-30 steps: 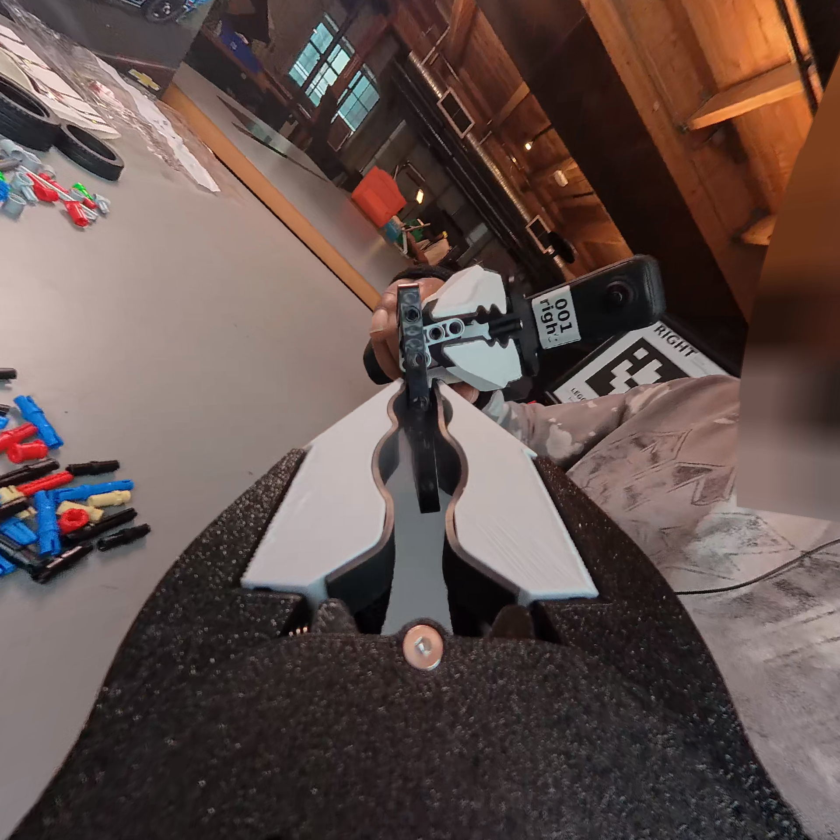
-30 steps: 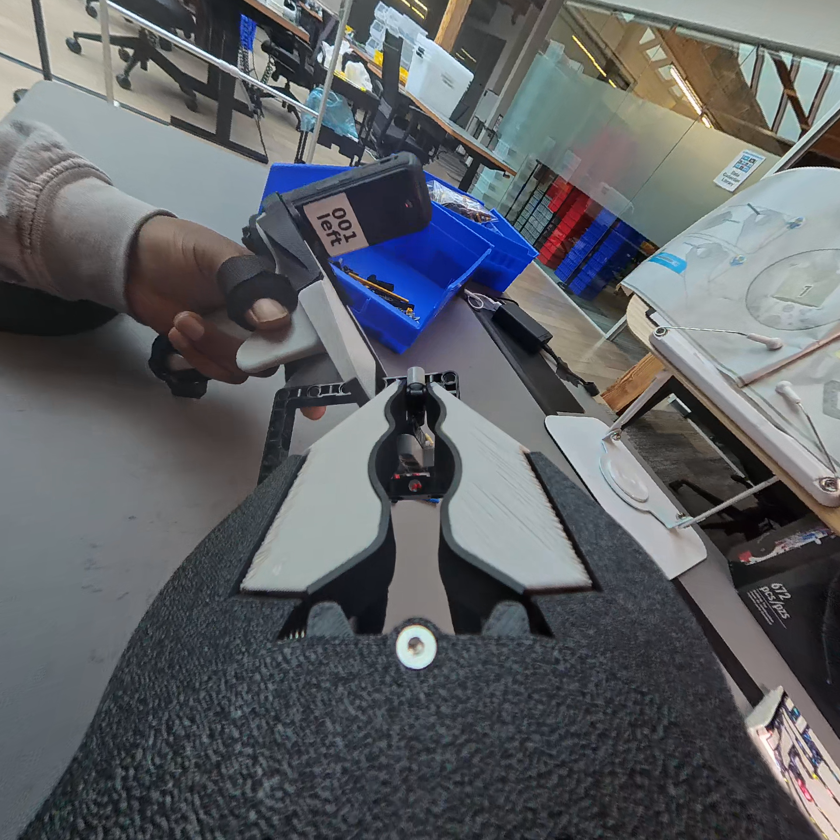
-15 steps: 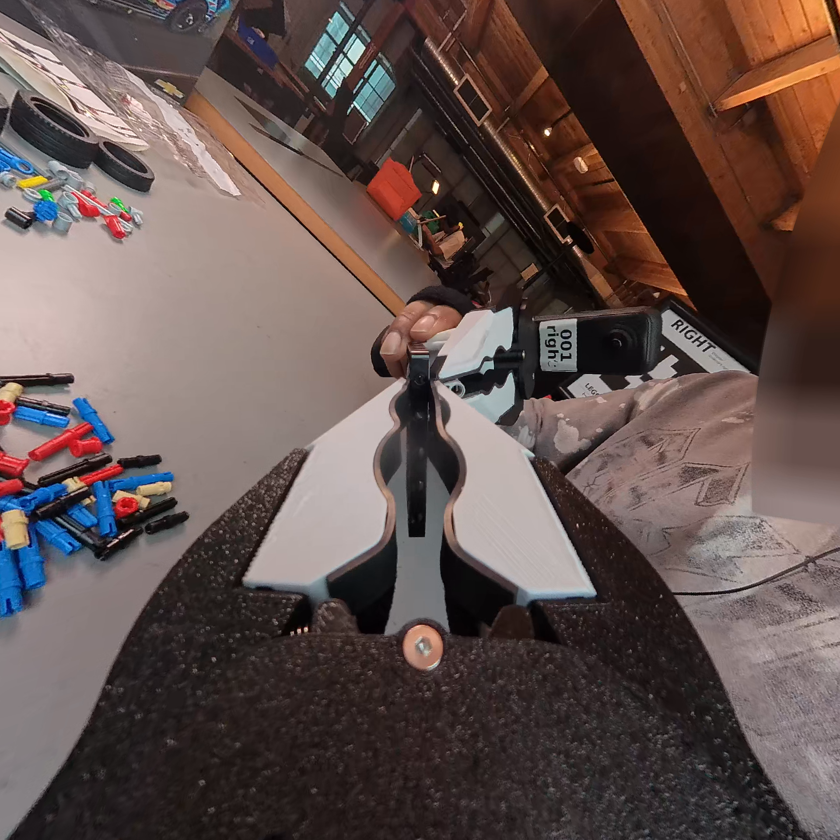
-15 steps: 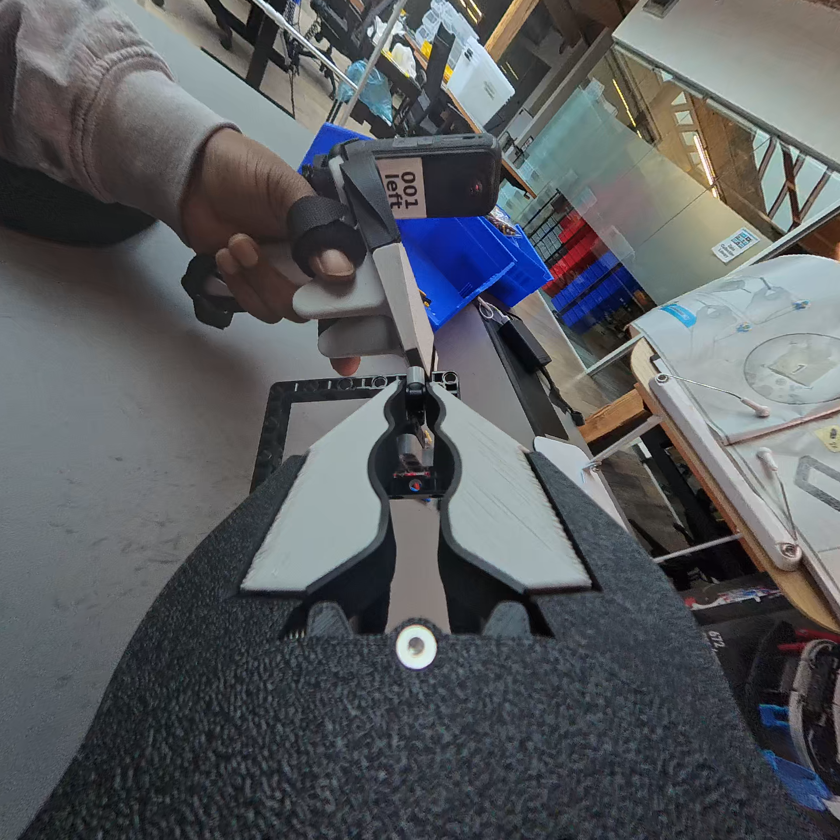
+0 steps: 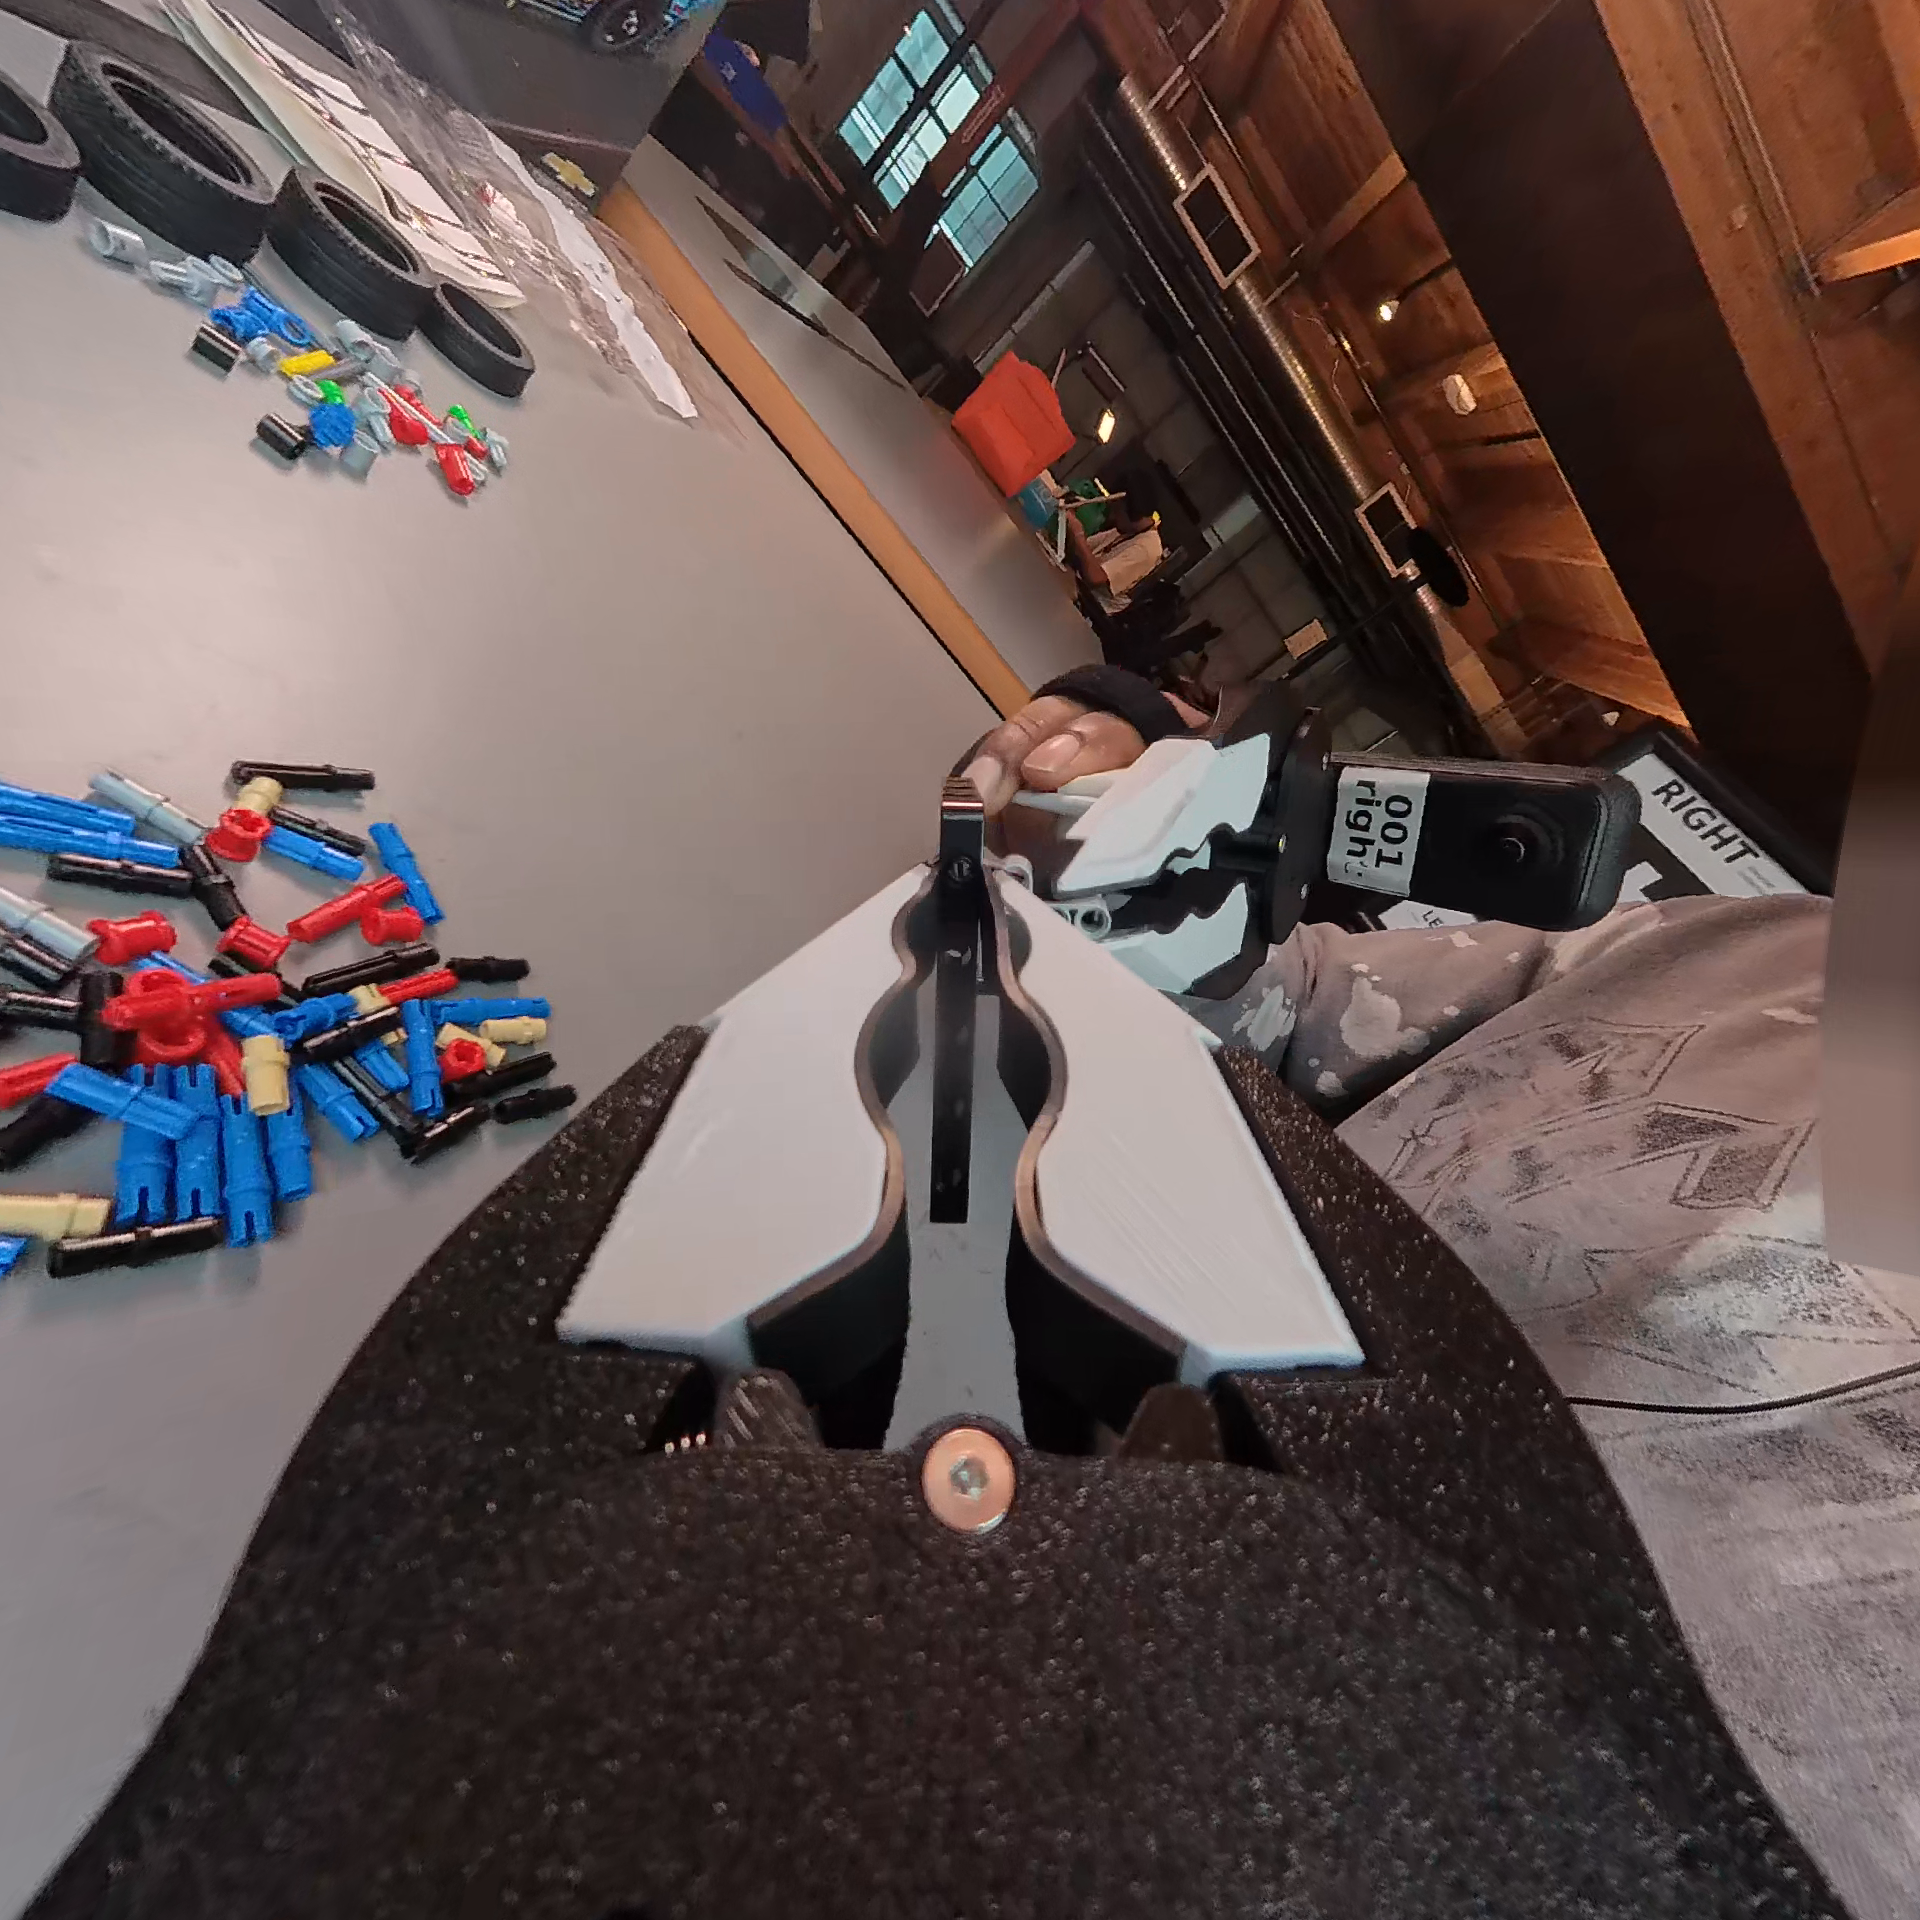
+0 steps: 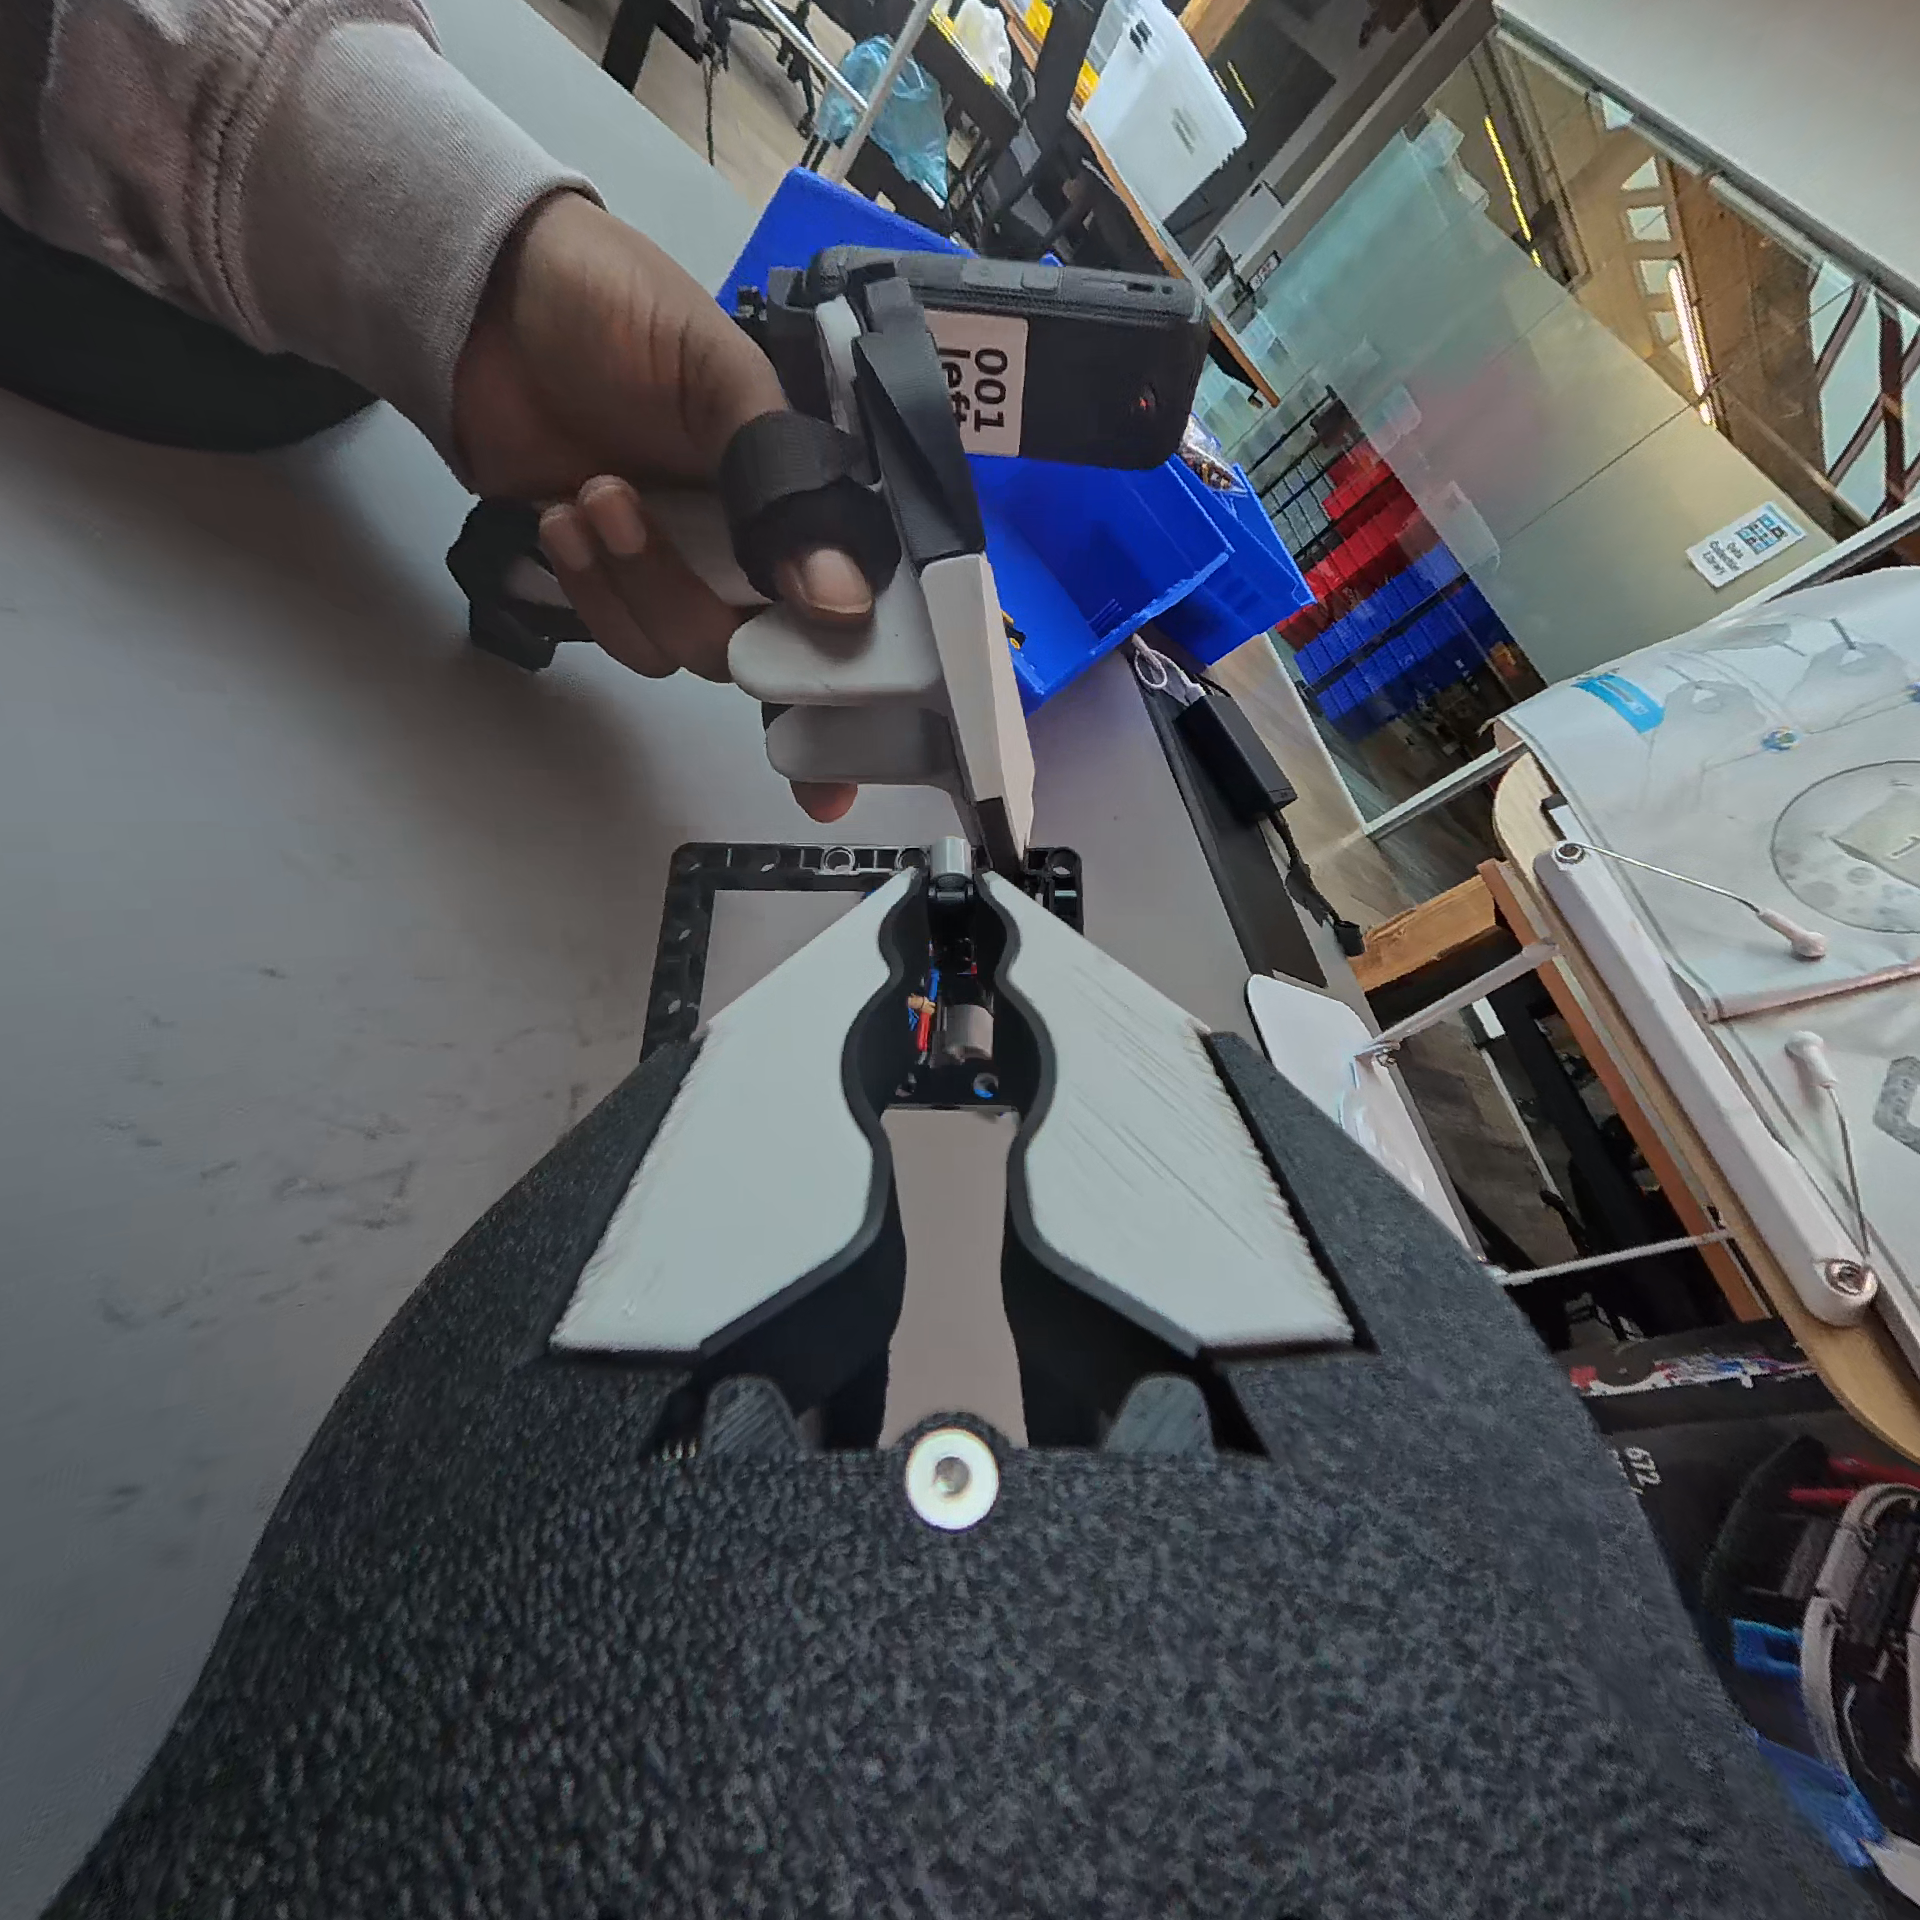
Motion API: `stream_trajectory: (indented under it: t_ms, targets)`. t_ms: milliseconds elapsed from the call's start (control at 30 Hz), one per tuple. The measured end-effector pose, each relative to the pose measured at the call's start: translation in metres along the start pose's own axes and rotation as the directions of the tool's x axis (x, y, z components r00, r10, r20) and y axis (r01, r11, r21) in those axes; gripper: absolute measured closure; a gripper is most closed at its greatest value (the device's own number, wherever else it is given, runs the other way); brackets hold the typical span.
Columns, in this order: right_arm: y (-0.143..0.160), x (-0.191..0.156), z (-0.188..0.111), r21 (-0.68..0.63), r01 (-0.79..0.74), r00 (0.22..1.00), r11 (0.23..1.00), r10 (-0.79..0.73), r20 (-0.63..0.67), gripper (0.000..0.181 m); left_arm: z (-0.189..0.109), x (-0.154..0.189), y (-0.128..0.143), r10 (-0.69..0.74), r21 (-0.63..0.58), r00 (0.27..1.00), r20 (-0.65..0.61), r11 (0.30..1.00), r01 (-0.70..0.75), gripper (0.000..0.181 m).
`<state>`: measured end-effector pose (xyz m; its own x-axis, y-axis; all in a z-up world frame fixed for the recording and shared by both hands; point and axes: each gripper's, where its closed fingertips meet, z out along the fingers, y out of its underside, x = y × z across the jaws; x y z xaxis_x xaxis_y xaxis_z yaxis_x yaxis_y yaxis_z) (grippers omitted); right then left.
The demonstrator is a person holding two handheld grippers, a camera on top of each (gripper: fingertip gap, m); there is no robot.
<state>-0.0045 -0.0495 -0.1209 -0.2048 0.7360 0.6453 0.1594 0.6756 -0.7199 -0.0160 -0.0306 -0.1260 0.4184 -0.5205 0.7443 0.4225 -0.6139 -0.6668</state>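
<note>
The left tongs (image 5: 961, 883) are clamped on a black frame (image 5: 954, 1039), seen edge-on in the left wrist view as a thin studded strip running between the two grey fingers toward 12 o'clock. In the right wrist view the same frame (image 6: 707, 914) shows as a black rectangle of beams, with the left tongs' tips pinching its far beam near the corner at 1 o'clock.

The right tongs (image 6: 951, 888) are closed on a small grey-and-black assembly (image 6: 961, 1023) with red and blue bits in it; its grey round end (image 6: 948, 858) pokes out past the fingertips and sits against the frame's far beam, just beside the other tongs' tips. A hand (image 6: 623, 416) in a pale sleeve grips the left tool, which carries a black camera.

On the grey worktop (image 5: 520, 644), at 9 o'clock in the left wrist view, lies a heap of blue, red, black and tan pins (image 5: 239, 1049). At 11 o'clock sit a smaller scatter of mixed small parts (image 5: 364, 405) and several black tyres (image 5: 353, 249). In the right wrist view a blue bin (image 6: 1122, 561) stands at 1 o'clock beyond the frame.
</note>
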Motion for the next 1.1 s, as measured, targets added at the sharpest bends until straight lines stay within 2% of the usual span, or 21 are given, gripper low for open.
stream_trajectory:
  t_ms: [33,133,233,333,433,567,667,767,900,1000,1100]
  targets:
    - [-0.003,-0.001,-0.001,0.021,0.003,1.0,1.0,-0.003,0.001,0.174,-0.001,0.0,-0.001,-0.001,0.006,1.0,0.001,1.0,0.001,0.176]
    - [-0.013,-0.003,-0.006,0.118,-0.131,0.99,0.984,0.125,0.059,0.174,-0.001,-0.003,-0.002,-0.007,0.009,1.0,0.013,1.0,0.006,0.176]
    - [-0.019,0.023,-0.019,0.239,-0.384,0.923,0.892,0.368,0.108,0.174,0.001,-0.007,0.007,-0.058,-0.033,0.998,0.023,0.998,0.059,0.176]
    - [-0.006,0.042,-0.027,0.255,-0.526,0.851,0.812,0.508,0.136,0.174,0.008,-0.009,0.027,-0.059,-0.146,0.997,0.056,0.987,0.067,0.176]
    - [0.002,0.042,-0.028,0.24,-0.599,0.801,0.764,0.567,0.194,0.174,0.015,-0.011,0.05,0.005,-0.274,0.994,0.107,0.961,0.025,0.175]
    - [-0.007,0.037,-0.03,0.253,-0.68,0.731,0.688,0.611,0.303,0.174,0.019,-0.02,0.066,0.115,-0.365,0.978,0.176,0.93,-0.043,0.171]
    - [-0.013,0.034,-0.032,0.261,-0.714,0.697,0.65,0.622,0.358,0.174,0.017,-0.018,0.059,0.161,-0.345,0.972,0.173,0.934,-0.093,0.162]
    - [-0.018,0.033,-0.035,0.269,-0.739,0.669,0.617,0.625,0.404,0.174,0.014,-0.007,0.043,0.225,-0.275,0.965,0.132,0.944,-0.182,0.156]
    - [-0.018,0.025,-0.03,0.246,-0.729,0.676,0.639,0.615,0.406,0.174,0.015,0.029,0.025,0.272,-0.138,0.962,-0.017,0.952,-0.272,0.15]
    - [-0.017,0.01,-0.023,0.204,-0.638,0.753,0.743,0.545,0.369,0.174,0.016,0.043,0.023,0.261,-0.101,0.961,-0.091,0.958,-0.269,0.148]
    - [-0.017,0.001,-0.017,0.189,-0.483,0.86,0.855,0.423,0.283,0.174,0.016,0.046,0.023,0.135,-0.092,0.979,-0.15,0.984,-0.15,0.148]
